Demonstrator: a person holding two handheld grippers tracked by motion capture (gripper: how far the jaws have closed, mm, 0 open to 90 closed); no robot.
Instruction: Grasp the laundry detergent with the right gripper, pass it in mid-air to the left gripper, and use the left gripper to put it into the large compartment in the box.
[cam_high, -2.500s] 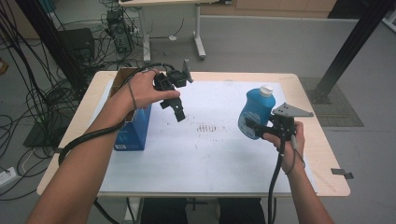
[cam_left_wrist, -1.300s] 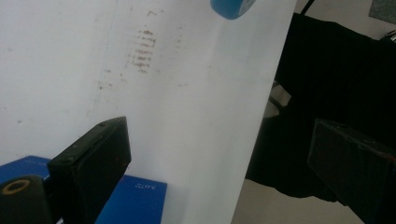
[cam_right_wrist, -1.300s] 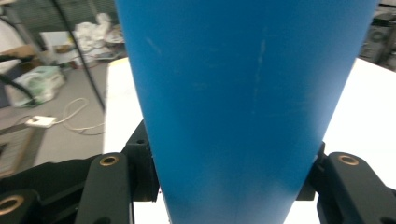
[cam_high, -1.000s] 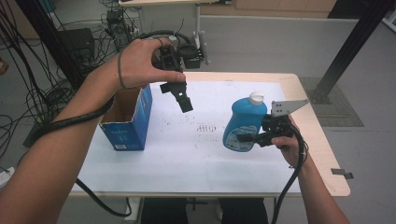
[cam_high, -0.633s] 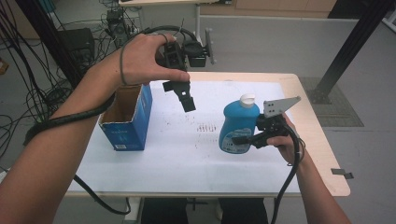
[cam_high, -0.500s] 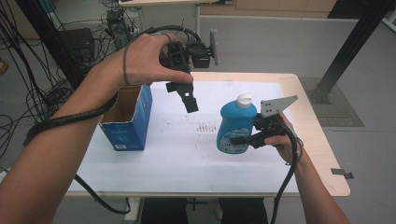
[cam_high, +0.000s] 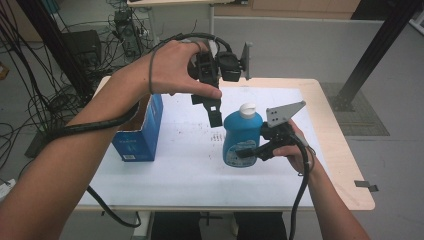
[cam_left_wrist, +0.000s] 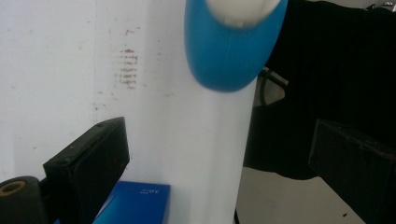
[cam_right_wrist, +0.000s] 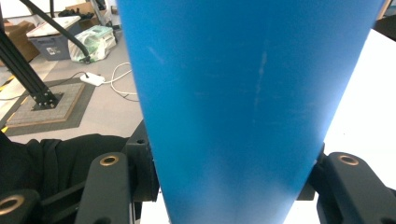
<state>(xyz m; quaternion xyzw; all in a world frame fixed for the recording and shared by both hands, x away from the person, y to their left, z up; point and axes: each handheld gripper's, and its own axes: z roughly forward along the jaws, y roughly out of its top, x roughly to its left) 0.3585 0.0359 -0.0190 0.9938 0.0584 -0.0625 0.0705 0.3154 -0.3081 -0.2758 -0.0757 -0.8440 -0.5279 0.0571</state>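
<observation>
right gripper (cam_high: 250, 151) fingers clamped on blue bottle (cam_high: 242, 139), upright mid-desk (cam_high: 345, 165) | left gripper (cam_high: 214, 111) fingers spread, empty, just above white cap (cam_high: 247, 110) | blue box (cam_high: 140, 135) well apart, left edge

Blue bottle (cam_high: 241, 139) — white cap, upright, gripper-held

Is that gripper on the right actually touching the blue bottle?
Touching: the right gripper view shows the right gripper with both jaws pressed against the bottle's sides.

bottle (cam_high: 242, 139): smooth blue plastic, slight sheen; white cap
box (cam_high: 137, 135): blue printed cardboard
desk (cam_high: 336, 150): pale wood, covered by a matt white sheet
jaws: matt black plastic
</observation>
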